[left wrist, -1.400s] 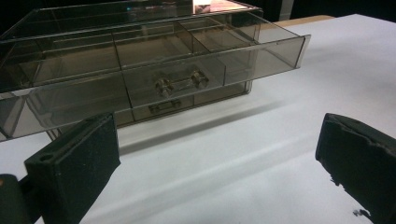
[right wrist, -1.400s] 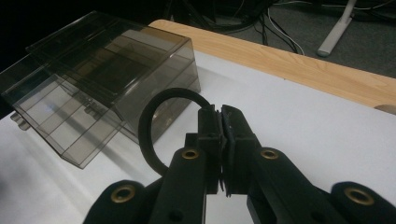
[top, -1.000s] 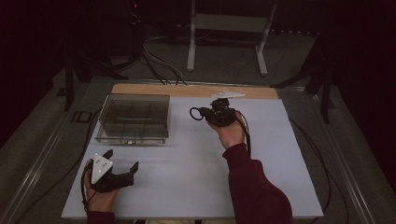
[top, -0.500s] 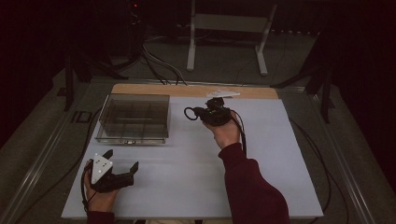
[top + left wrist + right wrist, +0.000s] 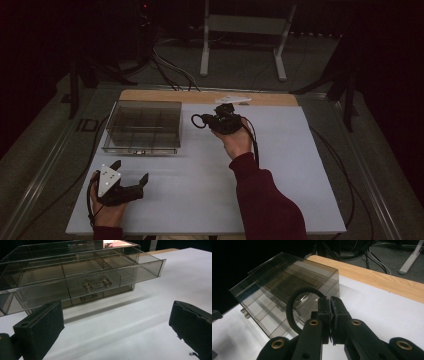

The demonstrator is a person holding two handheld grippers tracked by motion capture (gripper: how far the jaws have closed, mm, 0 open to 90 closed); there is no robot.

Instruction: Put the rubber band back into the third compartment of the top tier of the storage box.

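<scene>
Black rubber ring hangs pinched between the closed jaws of right gripper, looping out to their left, toward the smoky clear drawer box just beyond; probably bound for an open compartment. Left gripper rests on white table, jaws apart, empty. No legible writing.

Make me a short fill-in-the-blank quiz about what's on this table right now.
1. The right tool is shut on a black ____.
2. The left tool has its jaws ____.
3. The clear organizer box has its top drawer pulled ____.

Missing words: ring; open; out
</scene>
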